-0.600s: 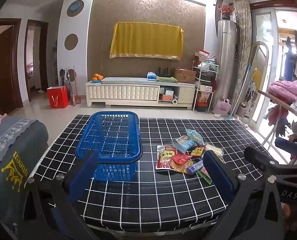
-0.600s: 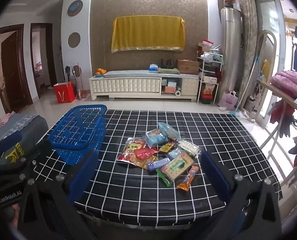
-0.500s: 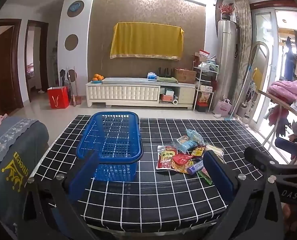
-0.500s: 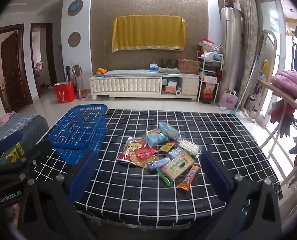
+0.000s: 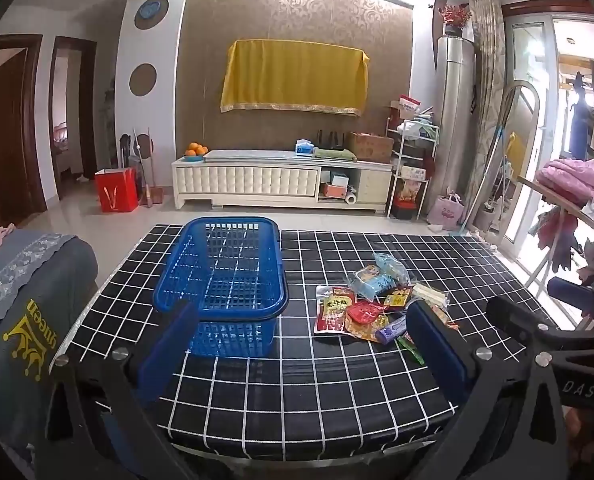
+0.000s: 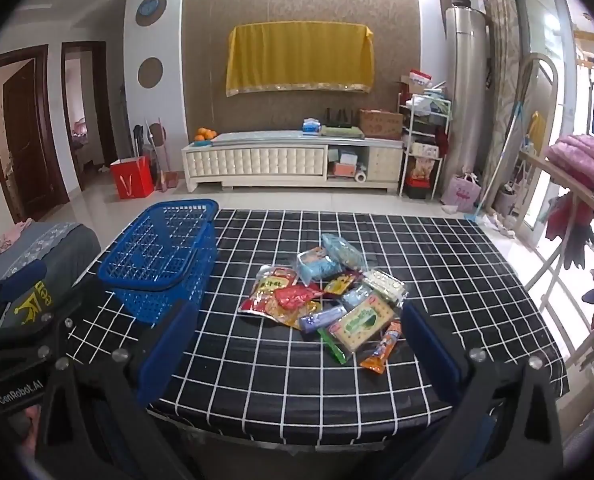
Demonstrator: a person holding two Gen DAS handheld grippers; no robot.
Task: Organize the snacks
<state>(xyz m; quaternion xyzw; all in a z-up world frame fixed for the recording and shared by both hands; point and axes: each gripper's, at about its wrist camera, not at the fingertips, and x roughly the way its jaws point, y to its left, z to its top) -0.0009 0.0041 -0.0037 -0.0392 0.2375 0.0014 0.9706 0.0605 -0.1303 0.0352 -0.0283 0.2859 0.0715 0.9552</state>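
A blue plastic basket (image 5: 225,268) (image 6: 165,252) stands empty on the left part of a black table with a white grid (image 5: 305,380) (image 6: 437,272). To its right lies a loose pile of several snack packets (image 5: 371,308) (image 6: 329,300), among them a red pouch (image 6: 271,294), a green-labelled cracker pack (image 6: 363,320) and an orange tube (image 6: 383,348). My left gripper (image 5: 303,332) hangs open over the table's near edge, in front of the basket. Over the same edge, in front of the pile, my right gripper (image 6: 299,328) is also open. Neither holds anything.
A grey cloth-covered seat (image 5: 21,320) stands left of the table. A drying rack with pink bedding (image 6: 577,160) lies to the right. Across the floor stand a white low cabinet (image 5: 281,184), a red bag (image 5: 117,190) and a wire shelf (image 6: 423,148).
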